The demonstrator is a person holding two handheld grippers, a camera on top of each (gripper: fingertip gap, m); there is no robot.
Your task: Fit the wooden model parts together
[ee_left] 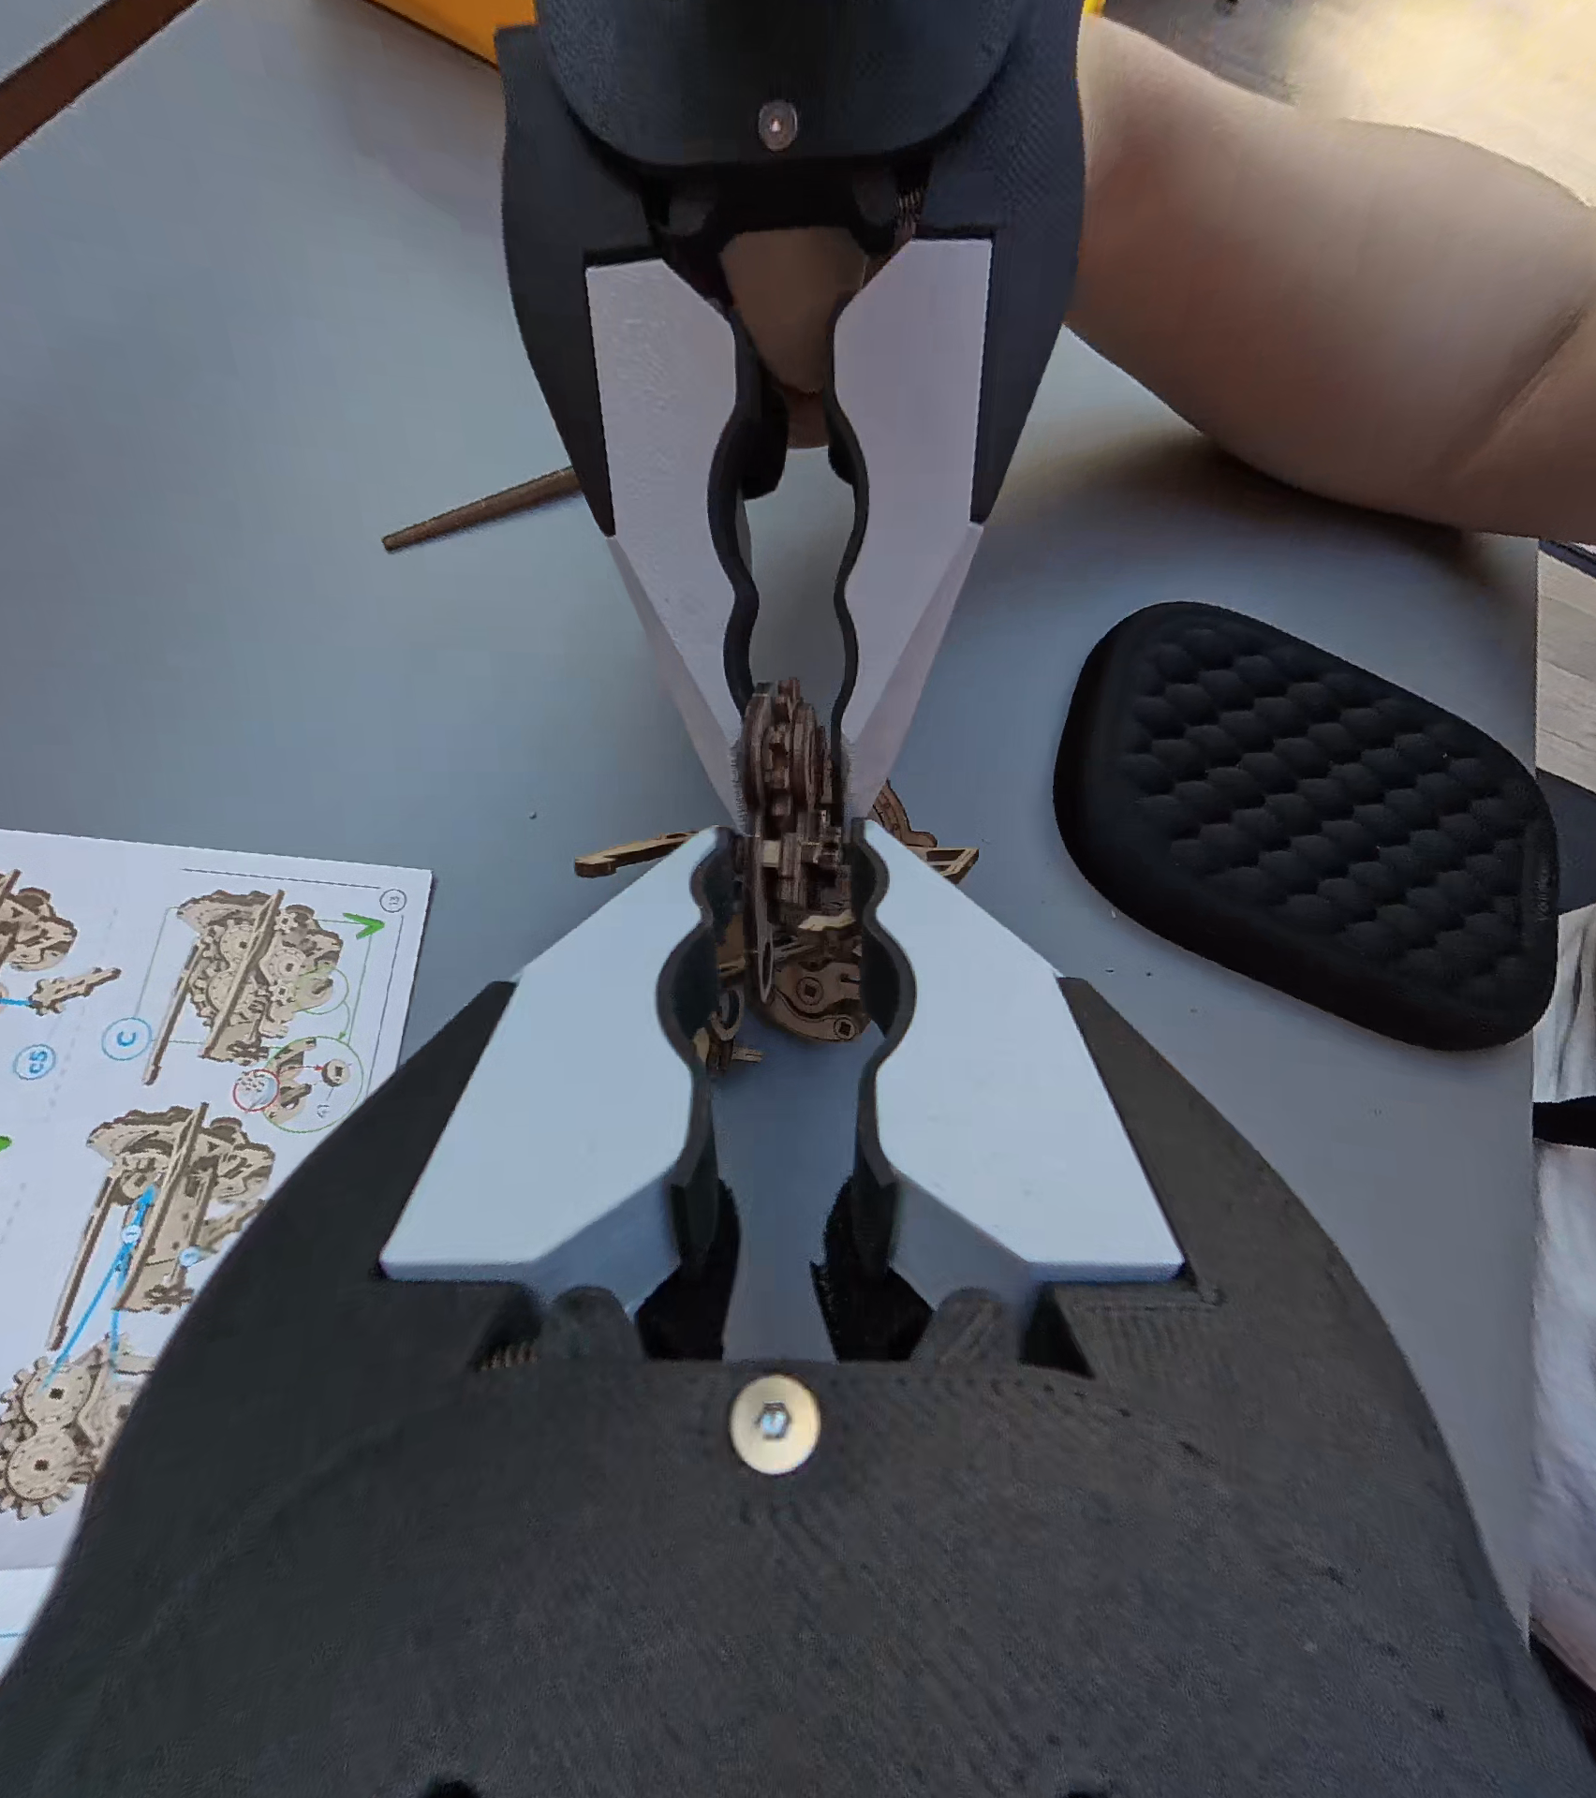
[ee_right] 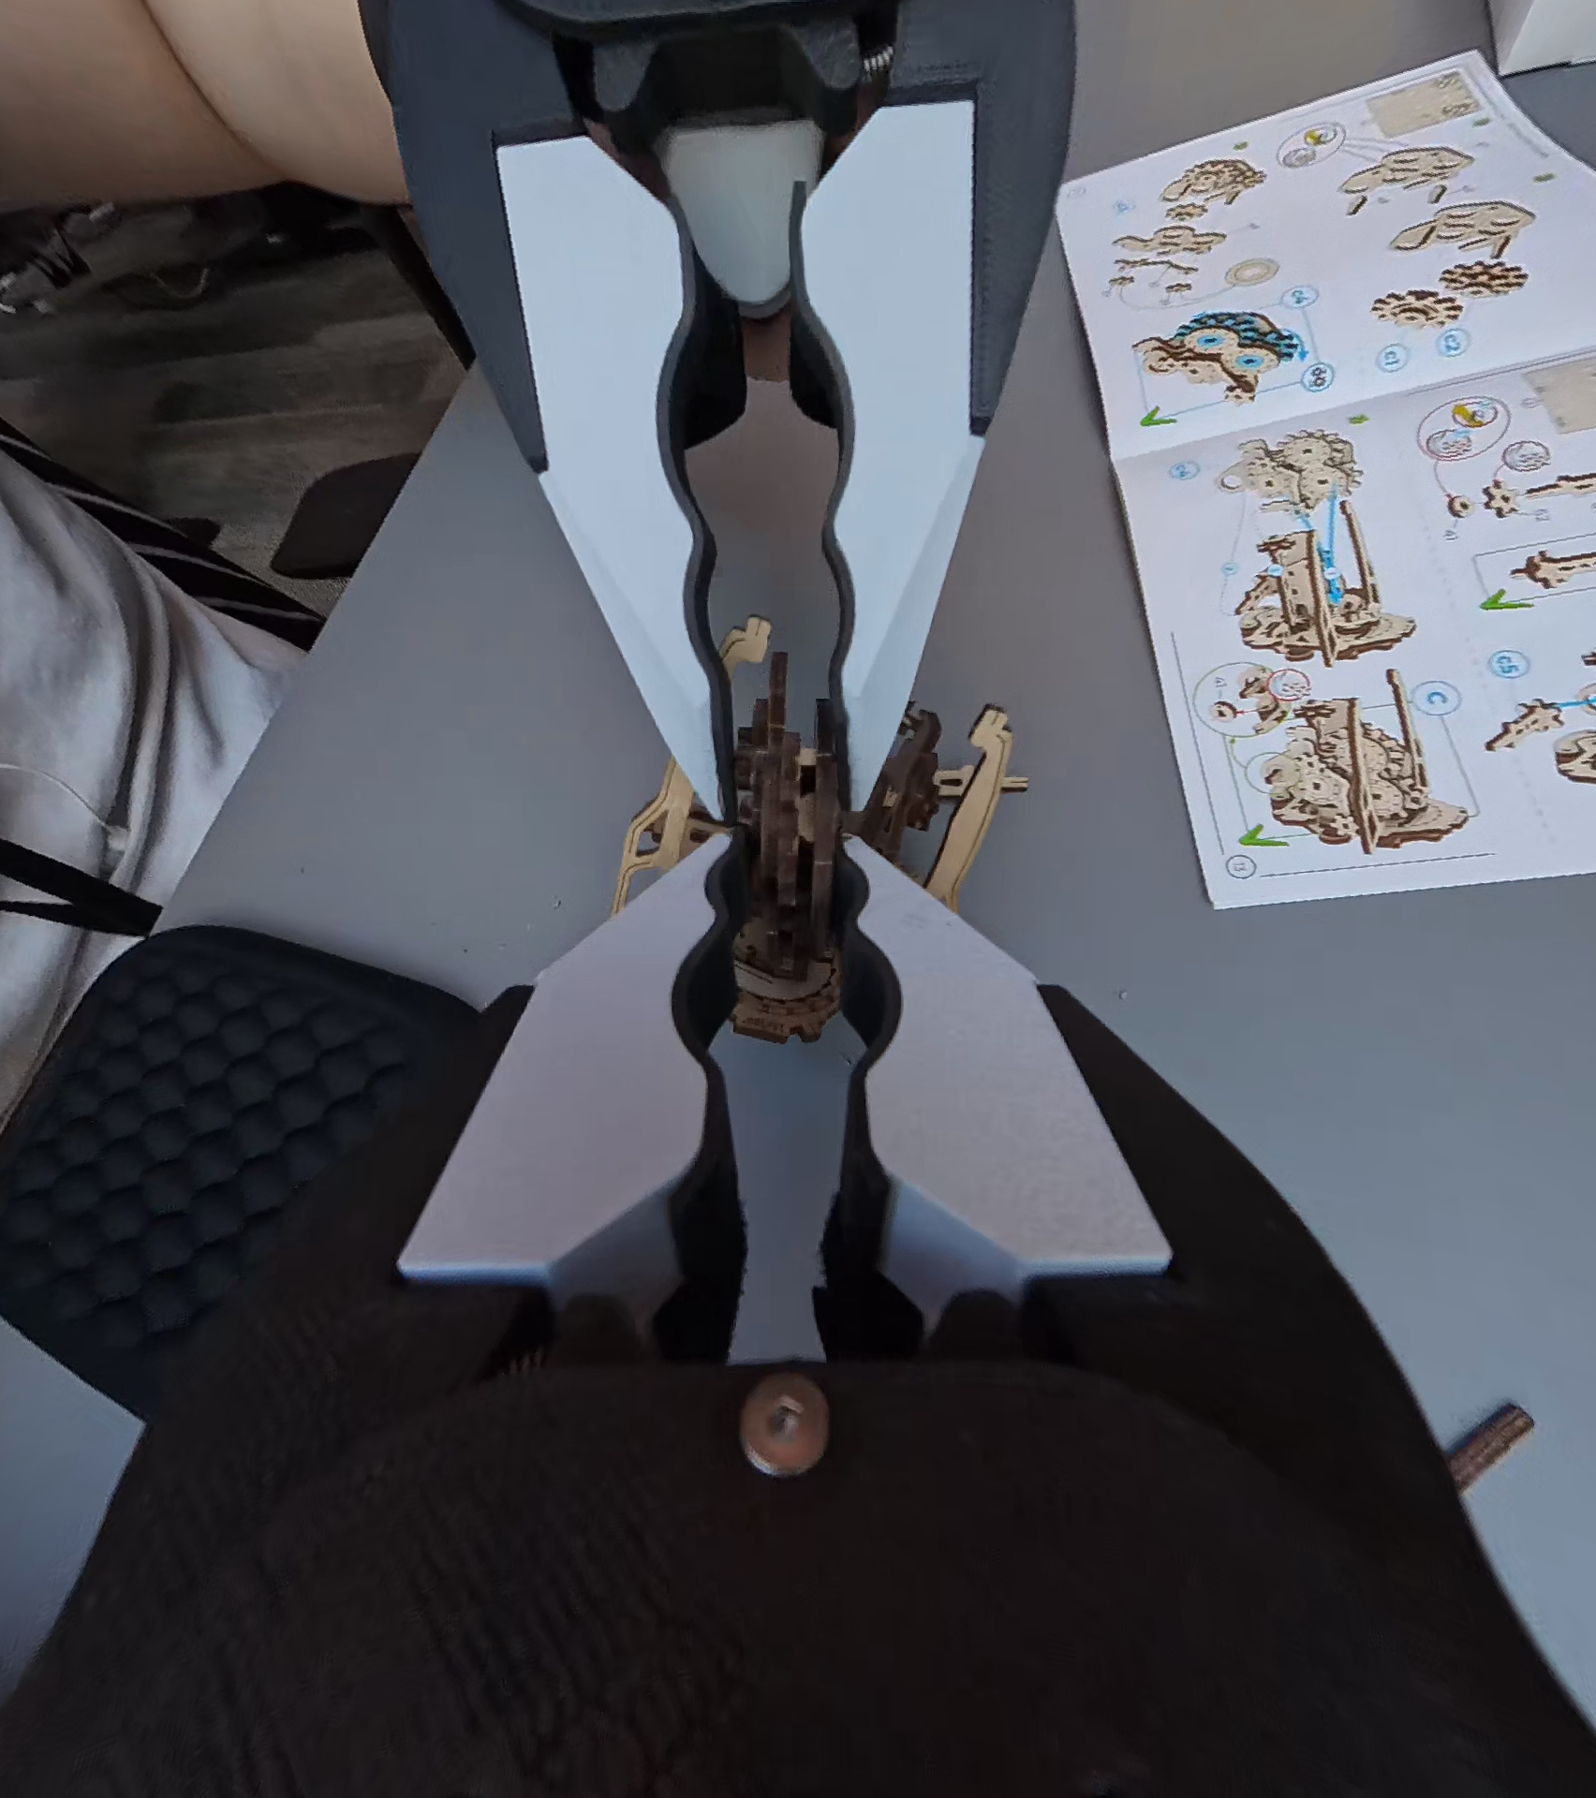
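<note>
Printed paper came first: the instruction booklet lay open at 2 o'clock in the right wrist view & at 8 o'clock in the left wrist view, showing assembly drawings w/ green arrows, blue lines & circled step marks.

Your left gripper & right gripper met tip to tip at centre frame, each narrowed down onto the same wooden gear assembly, which sat dead centre between both pairs of tips, lifted above the table. Its dark toothed discs stood on edge between the pads.

Under it, from 9 to 3 o'clock, paler wooden frame pieces lay flat on the table. A dark wooden rod lay at 11 o'clock in the left view.

Surface was a grey table; a black quilted pad sat at 3 o'clock near the edge. Your forearm rested at 1 o'clock.
</note>
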